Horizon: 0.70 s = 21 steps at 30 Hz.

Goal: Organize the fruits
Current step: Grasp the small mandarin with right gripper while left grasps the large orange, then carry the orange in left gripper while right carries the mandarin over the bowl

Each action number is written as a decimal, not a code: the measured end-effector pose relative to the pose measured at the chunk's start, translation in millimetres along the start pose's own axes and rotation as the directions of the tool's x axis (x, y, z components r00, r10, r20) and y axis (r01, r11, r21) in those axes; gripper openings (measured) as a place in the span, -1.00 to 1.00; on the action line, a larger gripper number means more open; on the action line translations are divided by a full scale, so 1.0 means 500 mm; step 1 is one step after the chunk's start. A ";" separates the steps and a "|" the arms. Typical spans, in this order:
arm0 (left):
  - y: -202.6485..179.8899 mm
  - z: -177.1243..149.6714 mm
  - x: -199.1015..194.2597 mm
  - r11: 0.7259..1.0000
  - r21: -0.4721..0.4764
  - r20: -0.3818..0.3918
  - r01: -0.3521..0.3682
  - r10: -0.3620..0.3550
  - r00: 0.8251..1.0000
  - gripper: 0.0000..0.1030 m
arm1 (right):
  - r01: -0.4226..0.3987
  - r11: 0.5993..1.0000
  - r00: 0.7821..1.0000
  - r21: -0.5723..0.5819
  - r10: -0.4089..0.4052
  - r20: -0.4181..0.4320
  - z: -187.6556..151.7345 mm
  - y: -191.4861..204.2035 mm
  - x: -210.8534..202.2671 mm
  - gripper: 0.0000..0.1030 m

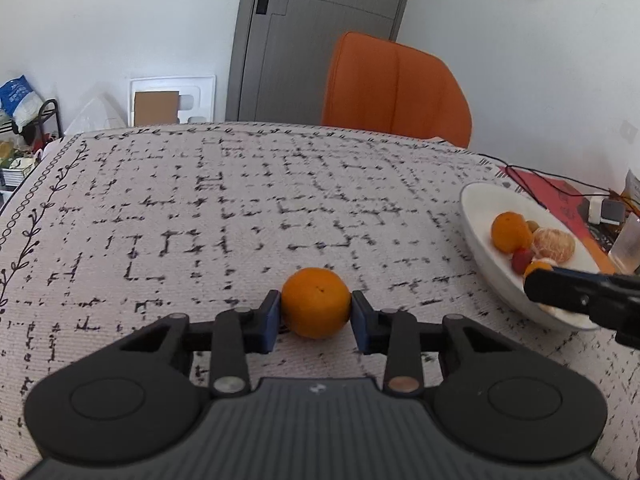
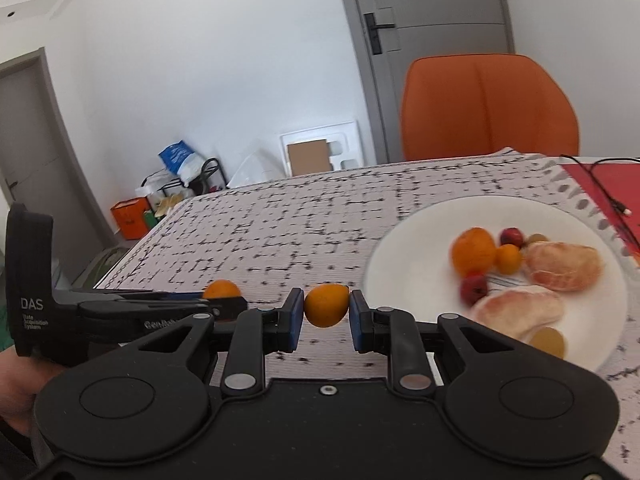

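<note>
The left gripper (image 1: 316, 309) is closed on an orange (image 1: 316, 302), with a blue pad touching each side of the fruit, which rests on the patterned tablecloth (image 1: 240, 208). The right gripper (image 2: 325, 312) pinches a small kumquat-sized orange fruit (image 2: 326, 305) between its blue pads, clear of the cloth. To the right of both grippers stands a white plate (image 2: 420, 240) holding a whole orange (image 2: 473, 251), a smaller orange fruit (image 2: 509, 258), two small red fruits (image 2: 474, 288), peeled citrus segments (image 2: 562, 266) and a flat yellowish slice (image 2: 550, 342). In the right wrist view the left gripper lies to the left, beside its orange. Beyond the table's far edge stands an orange chair (image 1: 396, 88), with a grey door (image 1: 316, 20) behind it. A red sheet (image 2: 604, 184) with a black cable (image 2: 608, 196) lies beyond the plate.
</note>
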<state>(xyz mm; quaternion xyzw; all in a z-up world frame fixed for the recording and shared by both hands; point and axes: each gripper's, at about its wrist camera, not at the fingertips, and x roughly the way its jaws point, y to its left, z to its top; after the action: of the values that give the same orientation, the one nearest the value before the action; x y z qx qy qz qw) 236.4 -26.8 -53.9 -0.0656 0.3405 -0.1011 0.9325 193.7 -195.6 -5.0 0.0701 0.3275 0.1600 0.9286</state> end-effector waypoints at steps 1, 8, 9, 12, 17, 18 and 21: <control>-0.006 0.001 -0.003 1.000 0.005 0.006 0.002 -0.002 1.000 -0.32 | 0.004 1.000 1.000 0.006 -0.004 0.002 -0.001 -0.006 -0.003 -0.56; -0.053 0.012 -0.023 0.999 0.032 0.030 0.035 -0.036 0.999 -0.32 | 0.021 0.999 0.999 0.035 -0.022 0.028 -0.006 -0.047 -0.030 -0.56; -0.060 0.013 -0.026 0.999 0.038 0.034 0.037 -0.038 0.999 -0.32 | 0.024 0.999 0.999 0.039 -0.026 0.029 -0.006 -0.052 -0.033 -0.56; -0.082 0.017 -0.031 0.998 0.050 0.043 0.042 -0.044 0.998 -0.32 | 0.030 0.998 0.999 0.048 -0.031 0.035 -0.008 -0.067 -0.042 -0.56; -0.117 0.020 -0.036 0.995 0.075 0.050 0.060 -0.063 0.997 -0.32 | 0.038 0.997 0.998 0.066 -0.040 0.039 -0.017 -0.087 -0.056 -0.56; -0.123 0.021 -0.036 0.995 0.079 0.051 0.065 -0.069 0.996 -0.32 | 0.041 0.997 0.998 0.070 -0.044 0.037 -0.020 -0.091 -0.058 -0.56; -0.142 0.023 -0.036 0.993 0.094 0.053 0.078 -0.083 0.995 -0.32 | 0.045 0.996 0.998 0.079 -0.048 0.035 -0.025 -0.105 -0.062 -0.56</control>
<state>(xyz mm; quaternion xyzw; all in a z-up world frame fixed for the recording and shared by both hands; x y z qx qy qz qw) 220.5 -90.9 -20.4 -0.0391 0.3058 -0.1522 0.9390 176.1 -255.1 -8.9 0.1018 0.3179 0.1239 0.9345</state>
